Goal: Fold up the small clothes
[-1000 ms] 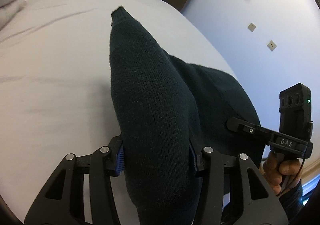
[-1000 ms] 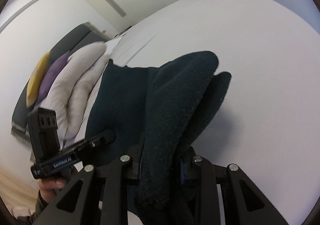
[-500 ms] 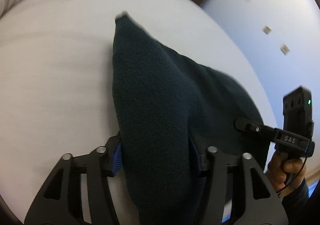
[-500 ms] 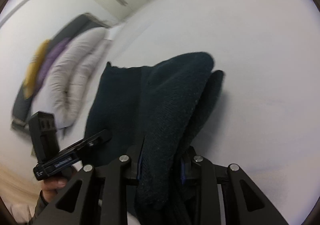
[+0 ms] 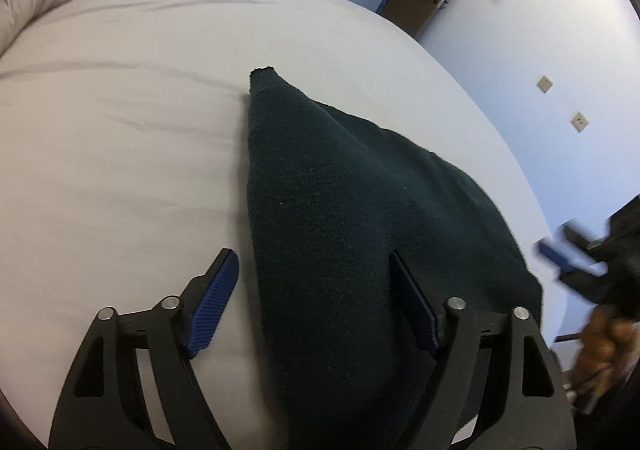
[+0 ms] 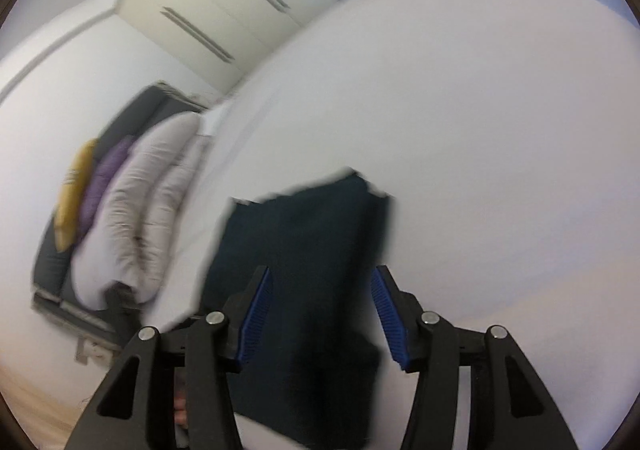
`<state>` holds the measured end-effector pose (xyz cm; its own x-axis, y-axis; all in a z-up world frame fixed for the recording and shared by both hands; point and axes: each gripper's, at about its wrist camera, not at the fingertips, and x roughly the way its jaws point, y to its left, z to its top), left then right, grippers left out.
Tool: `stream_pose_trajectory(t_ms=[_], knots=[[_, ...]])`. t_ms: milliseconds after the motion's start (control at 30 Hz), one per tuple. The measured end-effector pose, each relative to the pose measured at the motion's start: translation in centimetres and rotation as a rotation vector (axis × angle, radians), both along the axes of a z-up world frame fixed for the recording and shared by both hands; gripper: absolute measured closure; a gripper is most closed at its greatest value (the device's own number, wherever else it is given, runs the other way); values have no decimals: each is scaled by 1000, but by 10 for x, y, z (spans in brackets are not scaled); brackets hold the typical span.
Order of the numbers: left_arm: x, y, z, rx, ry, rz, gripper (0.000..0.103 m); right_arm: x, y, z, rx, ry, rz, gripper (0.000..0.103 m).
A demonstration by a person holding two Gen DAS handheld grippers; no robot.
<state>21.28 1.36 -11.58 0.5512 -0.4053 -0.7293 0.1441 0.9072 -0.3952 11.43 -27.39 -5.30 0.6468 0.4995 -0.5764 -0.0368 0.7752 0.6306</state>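
The dark knit garment (image 5: 340, 209) lies on the white bed (image 5: 120, 149). The left gripper (image 5: 316, 290) is spread wide around its near end, gripping nothing. The right gripper (image 6: 320, 310), blurred, is also wide apart over the cloth, holding nothing

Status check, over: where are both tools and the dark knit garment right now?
Left tool open, astride the dark knit garment. Right tool open, not gripping. Garment lies folded on white bed. Nothing in the way.
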Motion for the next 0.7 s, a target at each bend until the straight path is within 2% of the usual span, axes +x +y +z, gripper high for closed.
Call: stream_pose_trajectory(t_ms=[67,133,200,267,333,367,400,500,567,633,700], knots=[[-3,9,-6,0,11,25,15,1,22,14,11,-48,63,48],[-5,13,-10,-6,13,35,12,6,41,14,28,-64,145,48],[-7,14,-12,-1,6,37,11,13,63,3,6,-47,197,48],[-6,10,-12,2,0,36,11,20,67,-21,4,7,209,48],[-8,14,-11,-1,-7,38,11,24,58,-49,-3,59,163,64],[-14,19,-11,5,-22,44,12,24,49,-58,22,62,151,78],[-17,17,-7,15,-40,49,12,21,39,-63,57,53,142,84],[-41,9,9,94,-127,76,12,16,16,-72,138,16,104,91],[-57,5,29,153,-210,100,12,11,-2,-73,169,2,47,91],[-72,3,48,208,-283,126,12,4,-12,-71,175,-5,5,85],[-97,-2,76,301,-390,170,11,-7,-20,-59,98,-19,-54,55]])
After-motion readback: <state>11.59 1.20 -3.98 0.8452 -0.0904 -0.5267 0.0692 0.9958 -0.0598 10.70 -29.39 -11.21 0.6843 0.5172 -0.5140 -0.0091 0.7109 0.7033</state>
